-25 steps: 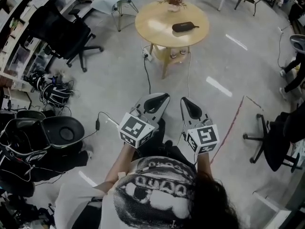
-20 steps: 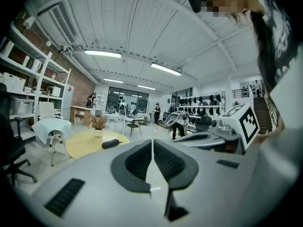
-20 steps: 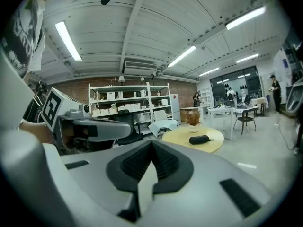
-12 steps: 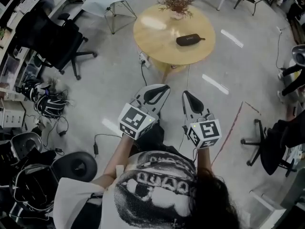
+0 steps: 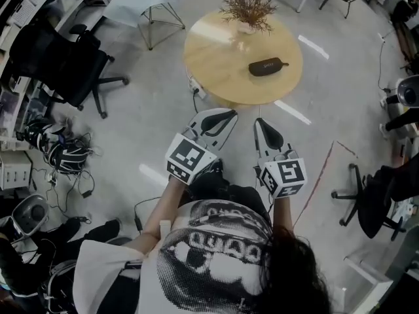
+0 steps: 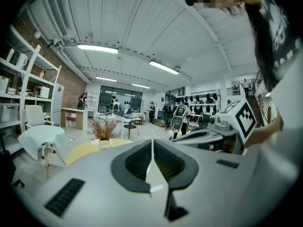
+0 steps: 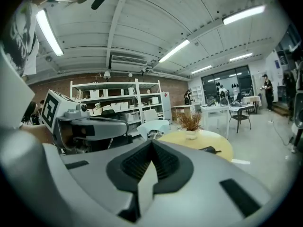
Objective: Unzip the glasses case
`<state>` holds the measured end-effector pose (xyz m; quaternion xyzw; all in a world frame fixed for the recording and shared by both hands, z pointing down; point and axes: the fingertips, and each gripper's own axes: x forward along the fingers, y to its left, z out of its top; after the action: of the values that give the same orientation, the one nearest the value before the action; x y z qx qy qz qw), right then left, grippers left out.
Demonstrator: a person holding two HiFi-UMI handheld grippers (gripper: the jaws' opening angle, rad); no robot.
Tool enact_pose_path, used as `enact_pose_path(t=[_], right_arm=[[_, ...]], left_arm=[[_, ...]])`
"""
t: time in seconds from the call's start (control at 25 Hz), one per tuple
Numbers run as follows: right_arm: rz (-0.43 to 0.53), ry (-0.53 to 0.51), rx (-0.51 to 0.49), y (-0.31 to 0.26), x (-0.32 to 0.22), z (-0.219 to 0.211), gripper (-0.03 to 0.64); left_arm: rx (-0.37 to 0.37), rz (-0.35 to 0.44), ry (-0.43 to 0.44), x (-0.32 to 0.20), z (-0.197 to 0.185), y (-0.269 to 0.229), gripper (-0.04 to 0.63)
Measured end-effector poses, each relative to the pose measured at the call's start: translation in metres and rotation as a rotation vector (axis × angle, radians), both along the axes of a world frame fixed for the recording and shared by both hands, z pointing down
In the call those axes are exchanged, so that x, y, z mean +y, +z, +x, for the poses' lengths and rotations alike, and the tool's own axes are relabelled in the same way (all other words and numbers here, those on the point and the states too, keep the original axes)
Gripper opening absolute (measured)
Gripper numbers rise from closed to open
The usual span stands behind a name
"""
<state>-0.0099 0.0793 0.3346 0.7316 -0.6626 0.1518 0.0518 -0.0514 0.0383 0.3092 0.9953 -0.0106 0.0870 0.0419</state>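
Note:
A black zipped glasses case (image 5: 268,66) lies on the round yellow table (image 5: 222,57), to the right of its middle; in the right gripper view the case (image 7: 208,149) shows small on the tabletop. My left gripper (image 5: 228,115) and right gripper (image 5: 259,122) are held side by side above the floor, short of the table's near edge. Both pairs of jaws are pressed together with nothing between them. In the left gripper view my left gripper (image 6: 152,141) points toward the table and the plant.
A vase of dried twigs (image 5: 247,8) stands at the table's far side. A black office chair (image 5: 59,54) is at the left, another chair (image 5: 376,198) at the right. Cables and headsets (image 5: 55,142) litter the floor on the left. A power strip (image 5: 198,84) lies under the table.
The person has walked toward the table with both grippers held out; the table and case now appear nearer. Both grippers stay shut.

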Motion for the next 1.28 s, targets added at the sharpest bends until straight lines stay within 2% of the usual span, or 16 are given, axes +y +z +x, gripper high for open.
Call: enact_pose_path(t=[0.2,0.4,0.76,0.96,1.28], right_arm=[[-0.021,0.020,-0.001,0.005,-0.014,0.014,-0.002],[-0.051,0.037,-0.018,0.017,-0.023,0.027,-0.002],[-0.102,0.004,-0.047,0.044,-0.052,0.060,-0.002],[-0.119,-0.036,-0.048,0.059,-0.078,0.103,-0.002],[-0.199,-0.123,-0.012,0.083,-0.121,0.189,0.000]], left_arm=[[0.002,-0.011,0.023,-0.014,0.013,0.002,0.020],[-0.025,-0.029,0.036,-0.024,0.025,0.015,0.020],[-0.072,-0.070,-0.005,-0.057,0.055,0.043,0.020],[-0.091,-0.072,-0.053,-0.088,0.091,0.055,0.020],[-0.151,-0.072,-0.134,-0.135,0.154,0.077,0.020]])
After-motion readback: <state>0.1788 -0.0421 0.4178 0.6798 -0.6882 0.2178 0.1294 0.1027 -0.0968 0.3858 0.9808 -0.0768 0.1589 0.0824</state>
